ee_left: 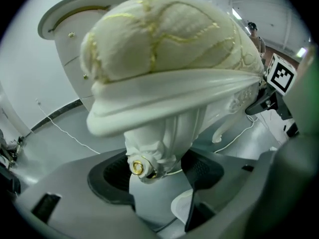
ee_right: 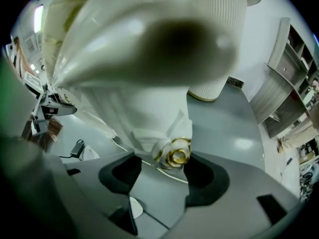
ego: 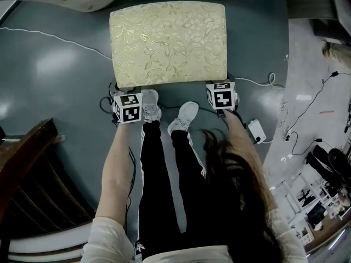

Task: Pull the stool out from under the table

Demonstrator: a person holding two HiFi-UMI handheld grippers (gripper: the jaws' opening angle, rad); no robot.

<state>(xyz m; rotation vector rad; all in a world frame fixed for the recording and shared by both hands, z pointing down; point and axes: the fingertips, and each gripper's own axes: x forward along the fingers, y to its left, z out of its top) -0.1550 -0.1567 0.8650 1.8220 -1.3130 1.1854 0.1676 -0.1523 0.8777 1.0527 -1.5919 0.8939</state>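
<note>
The stool [ego: 167, 43] stands on the grey floor [ego: 55, 64]. Its far long side is just short of the table [ego: 82, 1], and its long axis runs across the person, left to right. From above only the patterned cushion shows; the gripper views show the carved white legs under its near corners. The left gripper [ee_left: 157, 176] clamps the near-left leg [ee_left: 169, 133], both pads against it. The right gripper [ee_right: 162, 176] sits slack round the near-right leg [ee_right: 149, 118], with a gap at one pad.

trousers [ego: 159, 190]: black, white side stripes | shoes [ego: 184, 115]: white | top [ego: 104, 240]: white | gripper cubes [ego: 128, 107]: black-and-white square markers
</note>
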